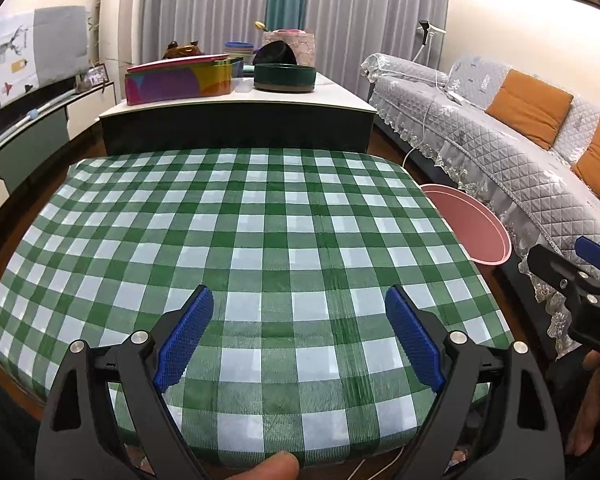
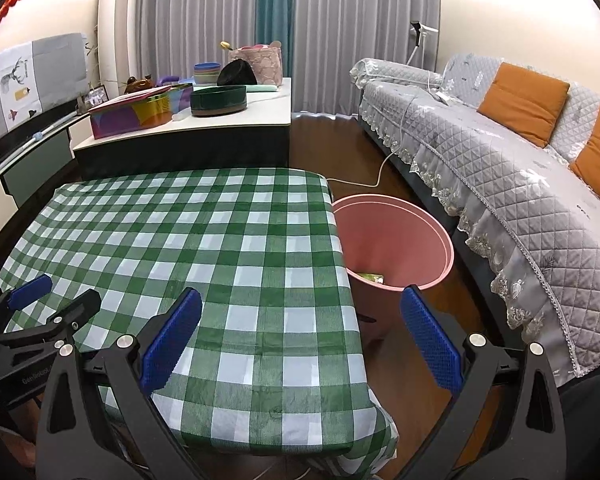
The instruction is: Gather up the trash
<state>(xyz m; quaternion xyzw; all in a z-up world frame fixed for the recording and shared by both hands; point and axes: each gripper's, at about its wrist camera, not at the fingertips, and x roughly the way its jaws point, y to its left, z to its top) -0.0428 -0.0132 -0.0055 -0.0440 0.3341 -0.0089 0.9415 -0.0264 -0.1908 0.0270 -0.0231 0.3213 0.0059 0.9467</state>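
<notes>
A pink trash bin (image 2: 396,240) stands on the floor at the right edge of a low table with a green-and-white checked cloth (image 2: 204,240). A piece of green and white trash (image 2: 372,278) lies at the bin's bottom. The bin also shows in the left wrist view (image 1: 472,228). My left gripper (image 1: 300,334) is open and empty above the near part of the cloth (image 1: 252,240). My right gripper (image 2: 300,336) is open and empty above the table's near right corner. The left gripper shows in the right wrist view (image 2: 40,300); the right gripper shows in the left wrist view (image 1: 572,276).
A grey quilted sofa (image 2: 512,168) with orange cushions (image 2: 524,102) runs along the right. A white-topped counter (image 2: 204,124) behind the table holds a colourful tin (image 2: 136,114), a green round box (image 2: 218,100) and bowls. A white cable (image 2: 376,172) lies on the floor.
</notes>
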